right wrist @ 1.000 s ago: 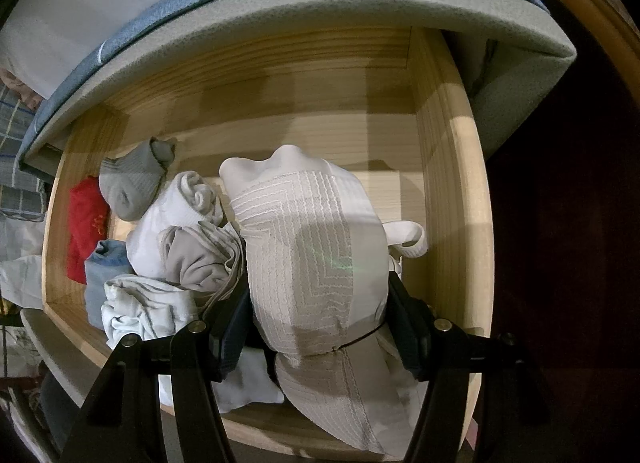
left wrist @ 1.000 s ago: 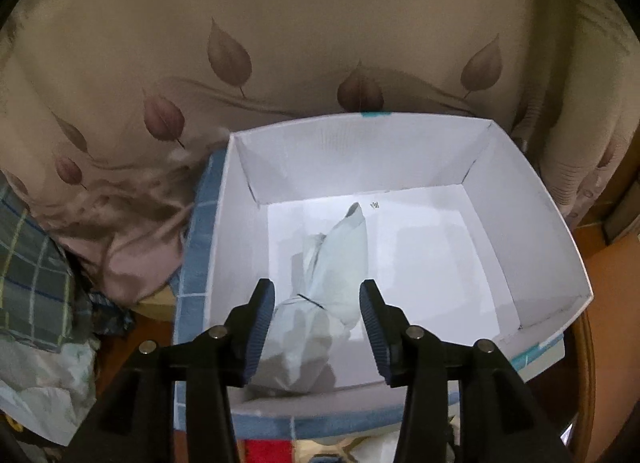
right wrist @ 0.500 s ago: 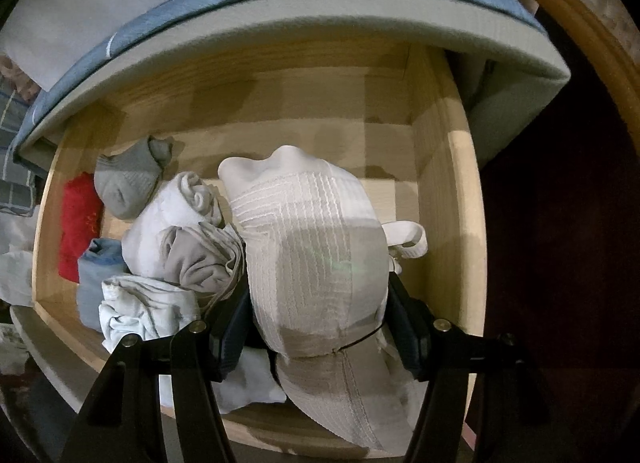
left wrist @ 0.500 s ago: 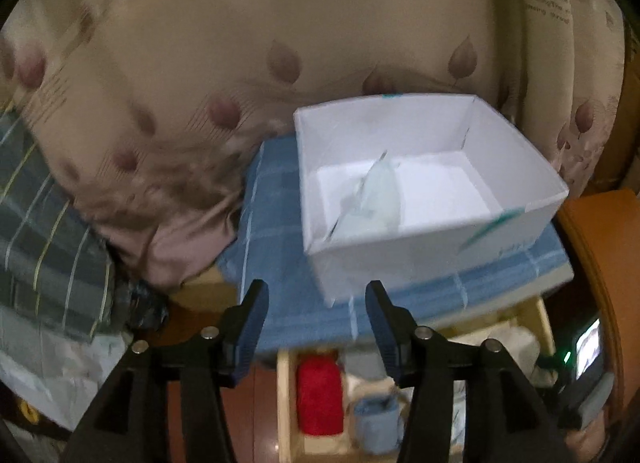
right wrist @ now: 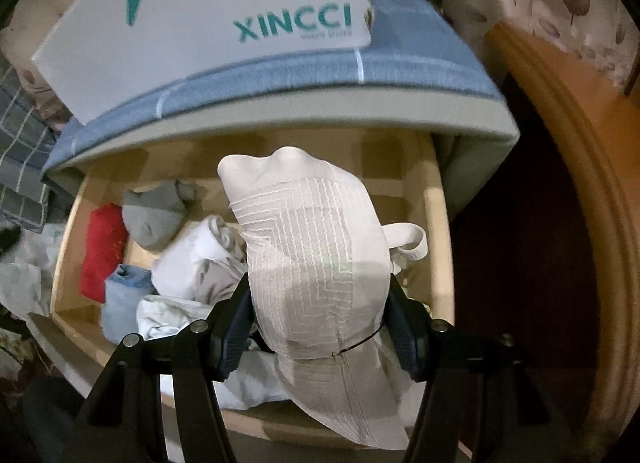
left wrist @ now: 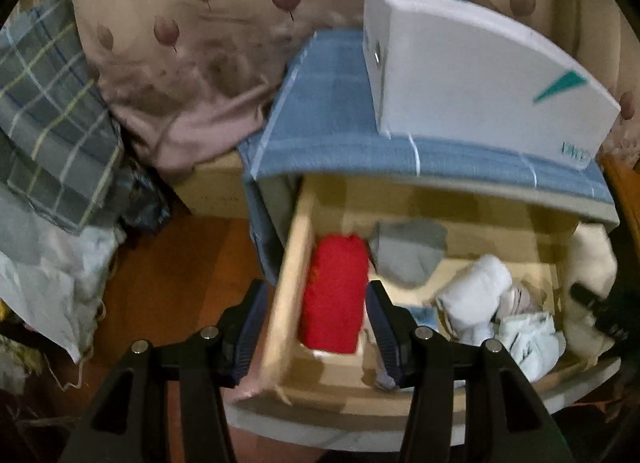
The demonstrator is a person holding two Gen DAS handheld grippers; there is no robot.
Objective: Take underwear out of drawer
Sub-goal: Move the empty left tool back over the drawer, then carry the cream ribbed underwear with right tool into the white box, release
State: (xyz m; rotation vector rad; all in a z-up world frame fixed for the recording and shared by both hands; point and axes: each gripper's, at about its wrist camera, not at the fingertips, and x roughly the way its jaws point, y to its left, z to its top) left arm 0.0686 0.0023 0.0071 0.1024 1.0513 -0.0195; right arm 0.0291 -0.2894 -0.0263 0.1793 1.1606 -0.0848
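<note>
Both wrist cameras look steeply down from near into the same open drawer [left wrist: 288,263].

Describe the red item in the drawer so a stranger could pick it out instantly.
Find the open wooden drawer under the blue-clothed top carrying the white box. The red roll lies along the drawer's left wall, beside a grey bundle. It is the only bright red piece; everything near it is grey, white or pale blue.
</note>
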